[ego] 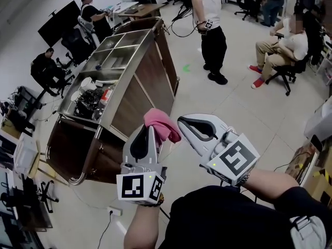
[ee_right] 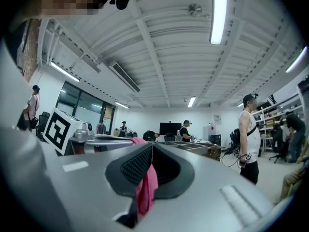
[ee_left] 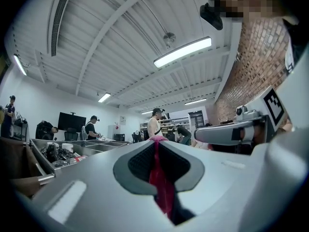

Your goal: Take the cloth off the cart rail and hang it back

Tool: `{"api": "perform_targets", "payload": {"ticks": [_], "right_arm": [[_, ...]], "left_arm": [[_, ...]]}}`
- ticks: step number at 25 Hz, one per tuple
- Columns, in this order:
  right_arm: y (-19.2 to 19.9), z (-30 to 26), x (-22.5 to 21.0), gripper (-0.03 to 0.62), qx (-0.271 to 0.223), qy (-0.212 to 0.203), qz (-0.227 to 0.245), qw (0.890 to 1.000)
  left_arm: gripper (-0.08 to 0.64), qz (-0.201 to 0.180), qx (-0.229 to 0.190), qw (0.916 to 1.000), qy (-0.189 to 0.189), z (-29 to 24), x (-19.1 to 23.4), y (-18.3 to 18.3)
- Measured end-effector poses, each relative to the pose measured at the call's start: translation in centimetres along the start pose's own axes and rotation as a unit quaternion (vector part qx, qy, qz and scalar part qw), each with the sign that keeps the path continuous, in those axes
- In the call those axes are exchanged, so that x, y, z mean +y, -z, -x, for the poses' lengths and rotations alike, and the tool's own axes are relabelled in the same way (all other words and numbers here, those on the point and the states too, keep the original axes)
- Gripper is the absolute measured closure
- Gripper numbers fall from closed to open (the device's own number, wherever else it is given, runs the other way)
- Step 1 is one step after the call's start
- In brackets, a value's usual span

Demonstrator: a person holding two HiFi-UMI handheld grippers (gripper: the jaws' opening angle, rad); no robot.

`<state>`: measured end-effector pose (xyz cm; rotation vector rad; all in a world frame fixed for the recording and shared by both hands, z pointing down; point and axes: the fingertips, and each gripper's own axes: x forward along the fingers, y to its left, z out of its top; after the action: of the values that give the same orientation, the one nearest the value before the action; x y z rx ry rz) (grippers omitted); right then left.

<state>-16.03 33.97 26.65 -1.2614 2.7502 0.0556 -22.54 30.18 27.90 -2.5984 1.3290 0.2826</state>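
Only gripper views show cloth point(ee_left: 161, 187) between fingers point(ee_left: 140, 161).

Soft pink cloth point(ego: 162, 124), shiny metal cart top point(ego: 136, 61), dark wood panels point(ego: 150, 82)

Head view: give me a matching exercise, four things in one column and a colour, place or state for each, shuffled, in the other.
1 cloth
2 cart
3 left gripper
4 standing person

A beyond the cart, white top
B jaws shut on the cloth
C pink
D steel top, wooden sides

Pairs: 1-C, 2-D, 3-B, 4-A
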Motion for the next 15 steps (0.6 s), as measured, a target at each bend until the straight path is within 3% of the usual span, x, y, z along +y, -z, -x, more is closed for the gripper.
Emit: {"api": "perform_targets", "payload": {"ticks": [11, 15], "right_arm": [[0.4, 1.5, -5.7, 0.591, -0.033, 0.05, 0.067, 0.996], [0.8, 0.2, -7.4, 0.591, -0.006, 0.072, 0.036, 0.997]], "left_arm": [[0.535, 0.016, 0.003, 0.9986, 0.051, -5.3, -2.4, 2.6], [0.535, 0.022, 0.003, 0.9977, 0.064, -7.7, -1.6, 3.4]]}}
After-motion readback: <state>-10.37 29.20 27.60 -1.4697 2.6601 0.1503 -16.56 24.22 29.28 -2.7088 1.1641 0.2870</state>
